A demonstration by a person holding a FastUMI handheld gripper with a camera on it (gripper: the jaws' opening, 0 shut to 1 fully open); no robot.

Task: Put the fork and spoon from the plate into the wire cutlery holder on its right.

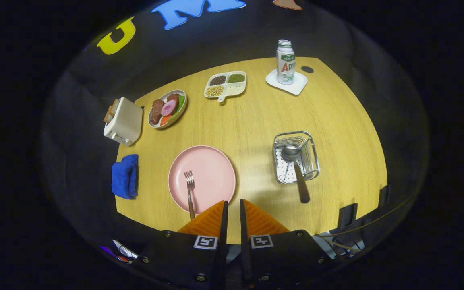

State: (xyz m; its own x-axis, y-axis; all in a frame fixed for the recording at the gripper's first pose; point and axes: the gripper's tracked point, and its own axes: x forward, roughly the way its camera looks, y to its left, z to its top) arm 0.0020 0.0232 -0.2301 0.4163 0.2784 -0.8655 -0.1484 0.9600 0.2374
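Wooden table (pixel 256 121), light yellow grain, set against the black cloth wall of the booth; its far edge curves away and its near edge runs just under the gripper (pixel 232 207). The pink plate (pixel 212 169) serves as landmark. Fork (pixel 190 193): lies on the near left part of the plate, tines pointing away, handle running over the near rim toward the left finger. Wire cutlery holder (pixel 296 155): to the right of the plate, apart from it, with bare wood between them. Spoon (pixel 296 169): bowl inside the holder, handle leaning out over its near rim. Blue cloth (pixel 125 176): left of the plate, at the table's left edge. Toaster (pixel 123 121): beyond the cloth, at the same edge. Dish of sliced food (pixel 167 108): beyond the plate, to its far left. Divided tray of grains (pixel 226 84): straight beyond the plate. Bottle (pixel 285 62): far right of the plate, upright on a white coaster (pixel 296 85) near the far edge. Orange fingers (pixel 212 219): close together with a narrow gap, holding nothing, tips just over the plate's near right rim. Widest bare wood lies between plate, holder and tray, and right of the holder.
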